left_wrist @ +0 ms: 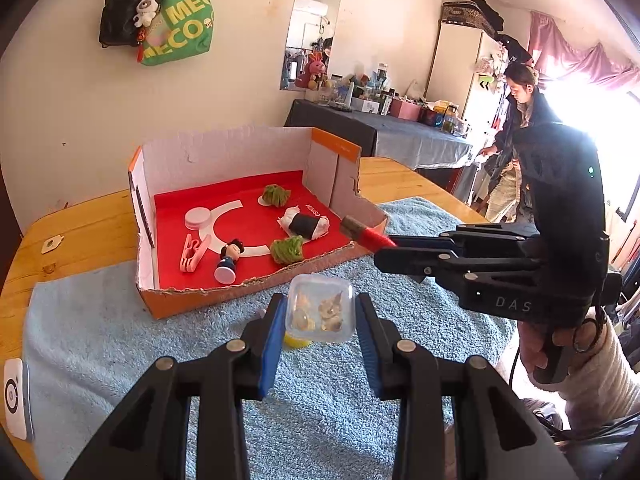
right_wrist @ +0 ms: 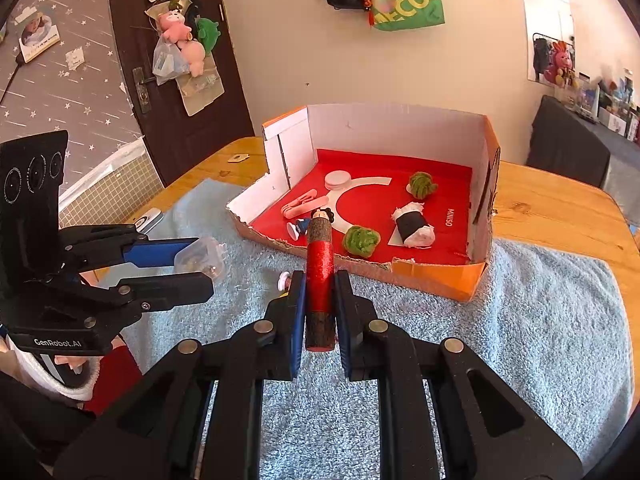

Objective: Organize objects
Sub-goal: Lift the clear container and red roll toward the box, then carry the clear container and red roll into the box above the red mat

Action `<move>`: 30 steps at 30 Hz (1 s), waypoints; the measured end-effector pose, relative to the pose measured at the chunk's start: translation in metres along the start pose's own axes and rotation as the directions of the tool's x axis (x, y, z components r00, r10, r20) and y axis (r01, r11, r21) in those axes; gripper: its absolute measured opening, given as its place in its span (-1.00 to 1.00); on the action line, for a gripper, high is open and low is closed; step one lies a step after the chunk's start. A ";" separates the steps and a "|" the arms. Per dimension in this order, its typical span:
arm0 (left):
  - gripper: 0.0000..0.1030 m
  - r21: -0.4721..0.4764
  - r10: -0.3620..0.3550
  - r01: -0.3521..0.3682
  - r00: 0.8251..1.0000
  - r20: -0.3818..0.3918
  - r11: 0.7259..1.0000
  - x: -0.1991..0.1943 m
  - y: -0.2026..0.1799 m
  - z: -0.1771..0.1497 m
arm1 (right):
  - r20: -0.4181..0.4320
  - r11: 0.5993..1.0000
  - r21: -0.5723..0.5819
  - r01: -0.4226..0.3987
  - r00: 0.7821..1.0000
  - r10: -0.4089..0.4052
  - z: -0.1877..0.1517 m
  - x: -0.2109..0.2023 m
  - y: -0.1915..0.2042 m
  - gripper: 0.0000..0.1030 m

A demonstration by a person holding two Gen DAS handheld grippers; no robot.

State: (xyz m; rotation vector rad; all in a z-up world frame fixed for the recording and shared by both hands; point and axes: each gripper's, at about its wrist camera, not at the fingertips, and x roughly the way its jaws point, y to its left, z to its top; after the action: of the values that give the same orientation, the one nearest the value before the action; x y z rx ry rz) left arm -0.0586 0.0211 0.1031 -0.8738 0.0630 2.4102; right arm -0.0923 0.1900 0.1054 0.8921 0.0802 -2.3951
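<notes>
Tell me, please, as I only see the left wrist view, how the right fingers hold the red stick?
Observer: The right fingers clamp the stick on its red-wrapped middle; a bare bark end juts out behind them.
Operator: Where does it point?
Observer: Towards the box, at the doll.
Operator: And my case, from the side?
Observer: The case sits at the very tips of the left fingers, poking slightly past them.

Home bedroom: mirror (left_wrist: 314, 24), plush toys (right_wrist: 180, 40)
</notes>
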 end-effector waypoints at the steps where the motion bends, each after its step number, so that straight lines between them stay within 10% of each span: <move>1: -0.29 -0.001 0.000 0.000 1.000 -0.002 1.000 0.001 0.001 0.000 | -0.001 1.000 0.001 0.000 1.000 0.000 0.000 0.001 -0.001 -0.74; 15: -0.29 0.011 0.009 -0.009 1.000 -0.007 1.000 0.024 0.017 0.039 | -0.038 1.000 0.018 -0.002 0.999 0.003 0.030 0.029 -0.018 -0.74; 30: -0.29 0.035 0.050 -0.044 0.983 -0.175 0.998 0.120 0.074 0.089 | -0.241 0.998 0.062 -0.008 0.970 0.022 0.091 0.127 -0.068 -0.74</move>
State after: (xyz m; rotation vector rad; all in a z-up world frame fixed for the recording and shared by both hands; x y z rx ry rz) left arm -0.2240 0.0394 0.0900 -1.0805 0.1895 2.3631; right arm -0.2592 0.1615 0.0883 1.2064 0.0941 -2.2748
